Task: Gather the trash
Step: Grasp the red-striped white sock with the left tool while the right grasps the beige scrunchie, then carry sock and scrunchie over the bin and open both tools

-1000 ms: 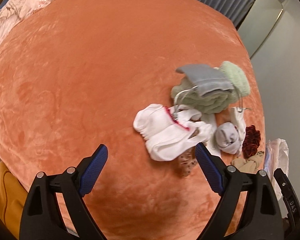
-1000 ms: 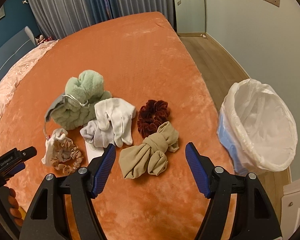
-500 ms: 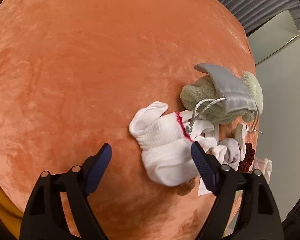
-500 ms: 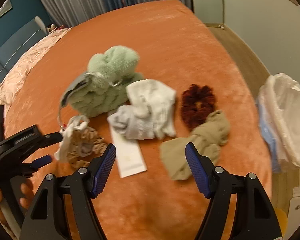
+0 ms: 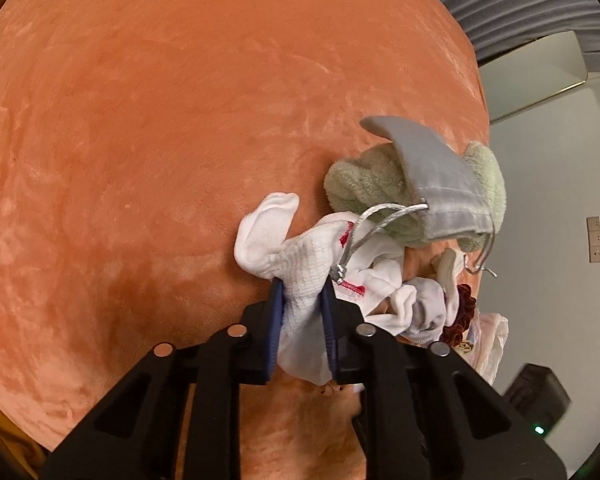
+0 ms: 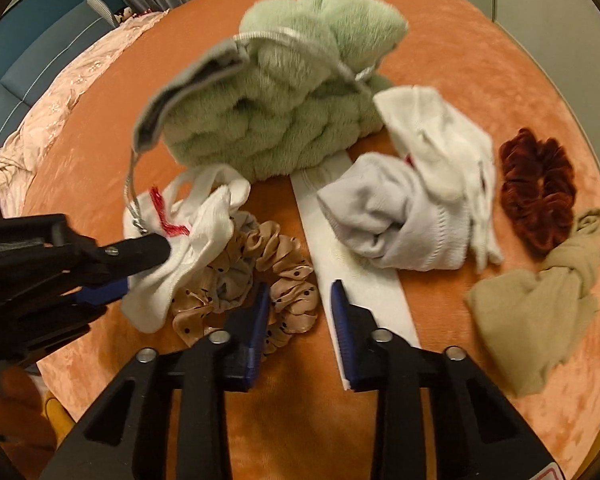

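Right now your left gripper (image 5: 302, 294) is closing, its blue pads pressed on either side of the white sock (image 5: 300, 276) with the red-stitched cuff, and the fabric bunches up between them on the orange bedspread (image 5: 160, 140). Your right gripper (image 6: 298, 300) is closing too, jaws narrowed to a slim gap; its left pad touches the edge of the tan polka-dot scrunchie (image 6: 268, 272) and its right pad sits over the flat white strip (image 6: 364, 280), though only bedspread shows in the gap itself (nothing gripped, as far as the right wrist view shows). From that view the left gripper (image 6: 140, 268) comes in from the left edge, clamped on that same sock (image 6: 188, 248), which lies against the scrunchie. Just beyond, a balled grey-and-white sock (image 6: 388, 216) rests on the strip, touching a crumpled white sock (image 6: 432, 148) behind it. Off to the right sits a knotted beige cloth (image 6: 540, 308), with a dark red velvet scrunchie (image 6: 536, 196) just past it. Farther back, the fluffy green bundle (image 6: 292, 108) carries a grey pouch (image 6: 180, 92) draped across it, whose silver cord (image 5: 364, 236) trails down onto the gripped sock. At the far left edge, a pale pink quilt (image 6: 60, 96) lies bunched along the bed.
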The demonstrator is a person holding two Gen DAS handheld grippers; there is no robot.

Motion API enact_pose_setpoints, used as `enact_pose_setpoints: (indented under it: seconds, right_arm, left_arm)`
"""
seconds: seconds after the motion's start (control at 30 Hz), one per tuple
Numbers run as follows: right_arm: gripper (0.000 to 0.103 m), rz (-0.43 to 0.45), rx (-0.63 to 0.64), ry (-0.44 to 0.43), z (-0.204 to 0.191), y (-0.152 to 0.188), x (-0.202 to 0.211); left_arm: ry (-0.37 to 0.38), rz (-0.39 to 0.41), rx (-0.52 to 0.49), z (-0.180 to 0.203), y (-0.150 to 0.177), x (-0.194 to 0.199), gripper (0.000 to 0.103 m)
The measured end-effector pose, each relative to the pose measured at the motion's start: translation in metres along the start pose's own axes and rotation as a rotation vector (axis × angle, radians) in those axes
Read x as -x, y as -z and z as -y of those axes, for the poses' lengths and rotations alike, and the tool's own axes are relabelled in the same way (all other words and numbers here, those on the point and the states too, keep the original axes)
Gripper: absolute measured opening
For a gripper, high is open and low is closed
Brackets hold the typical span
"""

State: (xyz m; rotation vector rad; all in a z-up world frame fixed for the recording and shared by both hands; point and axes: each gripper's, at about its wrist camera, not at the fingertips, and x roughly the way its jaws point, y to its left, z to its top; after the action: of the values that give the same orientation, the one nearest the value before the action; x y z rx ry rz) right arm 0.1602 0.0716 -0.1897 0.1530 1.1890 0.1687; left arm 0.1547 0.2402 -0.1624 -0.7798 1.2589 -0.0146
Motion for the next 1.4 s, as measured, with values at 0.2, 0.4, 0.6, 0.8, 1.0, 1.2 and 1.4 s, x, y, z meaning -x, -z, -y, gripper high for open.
enact_pose_setpoints:
  seconds: [0.2, 0.4, 0.6, 0.8, 1.0, 1.2, 1.4]
  right_arm:
    - [0.013, 0.021, -0.003, -0.021, -0.003, 0.003, 0.008]
    - [0.012, 0.116, -0.035, -0.032, 0.012, 0.004, 0.054]
    - [0.012, 0.235, -0.099, -0.039, 0.044, 0.000, 0.113]
    - [0.012, 0.322, -0.155, -0.023, 0.080, 0.000, 0.160]
    - [0.012, 0.402, -0.216, 0.028, 0.131, 0.003, 0.203]
    - [0.012, 0.465, -0.291, 0.098, 0.194, 0.010, 0.240]
    - [0.013, 0.509, -0.379, 0.190, 0.260, 0.027, 0.270]
  left_arm:
    - [-0.009, 0.020, -0.035, 0.006, 0.009, 0.018, 0.013]
    - [-0.045, 0.061, -0.103, 0.020, 0.024, 0.042, 0.012]
    - [-0.019, 0.111, -0.187, 0.051, 0.042, 0.070, 0.012]
    - [0.032, 0.134, -0.294, 0.102, 0.066, 0.088, 0.012]
    - [0.086, 0.125, -0.430, 0.176, 0.093, 0.086, 0.012]
    - [0.163, 0.085, -0.559, 0.255, 0.129, 0.068, 0.012]
    - [0.202, 0.039, -0.681, 0.317, 0.169, 0.041, 0.012]
